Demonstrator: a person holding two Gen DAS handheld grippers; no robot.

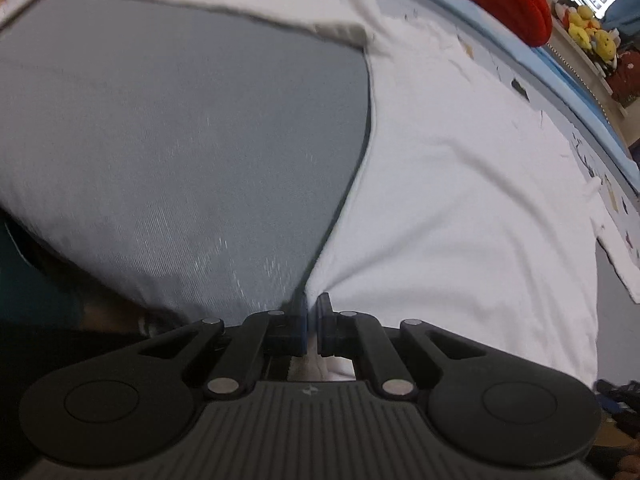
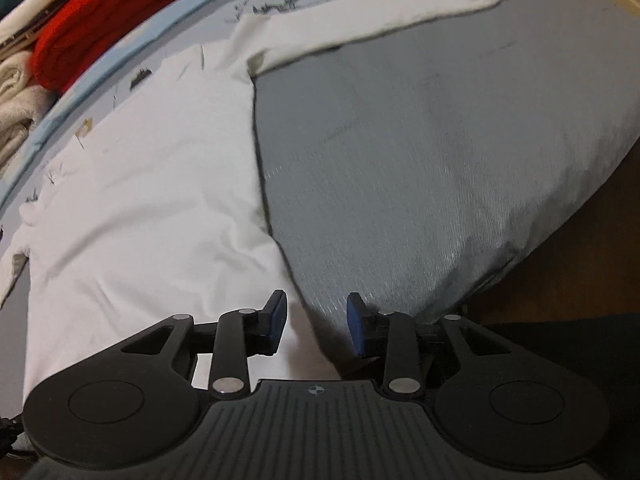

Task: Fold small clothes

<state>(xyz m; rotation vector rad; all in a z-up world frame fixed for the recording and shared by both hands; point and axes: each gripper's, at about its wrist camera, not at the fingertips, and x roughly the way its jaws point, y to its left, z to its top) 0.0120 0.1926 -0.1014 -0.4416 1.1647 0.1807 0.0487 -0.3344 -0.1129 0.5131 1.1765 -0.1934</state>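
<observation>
The white garment is soft matt cloth, smooth with faint creases, its cuffs ribbed. It lies on a grey cover of finely woven fabric with a slight sheen where light catches the twill lines. The left gripper and the right gripper are matt black plastic with ridged bodies, shiny round metal pins at the joints, and blue rubbery pads on the jaws. The red bundle looks like a thick ribbed knit. The beige towels beside it look fluffy and rough.
</observation>
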